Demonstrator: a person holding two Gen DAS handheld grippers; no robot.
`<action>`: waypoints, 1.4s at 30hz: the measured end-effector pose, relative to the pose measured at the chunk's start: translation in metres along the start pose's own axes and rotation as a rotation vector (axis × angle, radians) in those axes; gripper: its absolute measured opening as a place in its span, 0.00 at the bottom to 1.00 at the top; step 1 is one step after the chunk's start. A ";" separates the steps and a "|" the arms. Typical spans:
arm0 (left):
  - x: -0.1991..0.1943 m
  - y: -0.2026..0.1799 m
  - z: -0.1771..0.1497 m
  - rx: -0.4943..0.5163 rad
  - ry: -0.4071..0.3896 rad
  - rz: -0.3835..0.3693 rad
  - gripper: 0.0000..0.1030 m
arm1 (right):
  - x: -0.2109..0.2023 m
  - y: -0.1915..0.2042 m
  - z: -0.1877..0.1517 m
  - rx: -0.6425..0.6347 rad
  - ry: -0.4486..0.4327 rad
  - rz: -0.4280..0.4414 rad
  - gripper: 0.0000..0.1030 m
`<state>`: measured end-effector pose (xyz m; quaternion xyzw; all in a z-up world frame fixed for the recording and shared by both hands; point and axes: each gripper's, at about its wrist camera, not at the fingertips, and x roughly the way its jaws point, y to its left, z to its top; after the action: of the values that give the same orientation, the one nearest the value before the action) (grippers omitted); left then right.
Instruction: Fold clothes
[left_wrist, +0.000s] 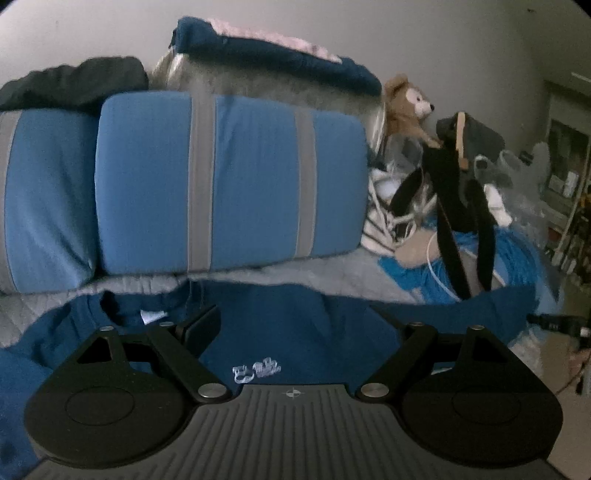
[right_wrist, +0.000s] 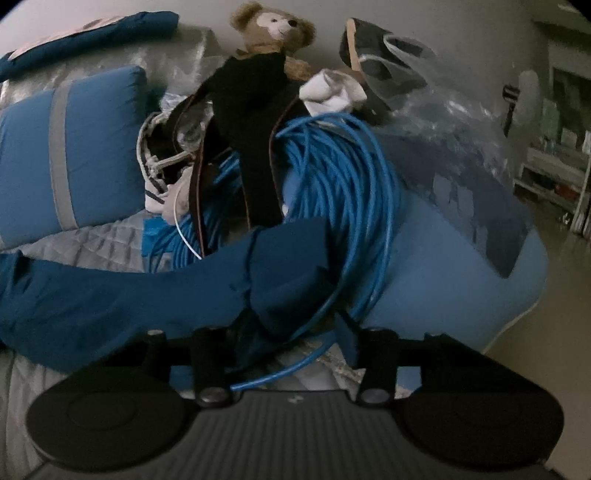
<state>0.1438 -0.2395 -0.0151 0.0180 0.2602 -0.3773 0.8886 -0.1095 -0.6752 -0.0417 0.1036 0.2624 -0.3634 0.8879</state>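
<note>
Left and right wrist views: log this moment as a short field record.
setting: bed with grey quilt, cluttered far side
garment: dark blue shirt spread on the quilt, white neck tag showing
left gripper: open over the shirt near the collar
right gripper: at a bunched fold of the shirt; grip unclear
pillow: blue pillow with grey stripes, behind the shirt
clutter: coiled blue cable, teddy bear, black strap
</note>
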 end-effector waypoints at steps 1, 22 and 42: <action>0.002 0.002 -0.004 -0.005 0.003 0.002 0.83 | 0.003 0.001 -0.001 0.005 0.006 0.001 0.47; 0.007 0.030 -0.038 -0.113 -0.039 0.086 0.83 | -0.006 0.091 0.017 -0.256 -0.071 -0.071 0.07; 0.011 0.032 -0.039 -0.107 -0.009 0.111 0.83 | -0.016 0.241 -0.003 -0.681 -0.091 0.224 0.55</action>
<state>0.1550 -0.2150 -0.0596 -0.0167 0.2747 -0.3133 0.9089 0.0480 -0.4925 -0.0373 -0.1861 0.3157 -0.1600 0.9166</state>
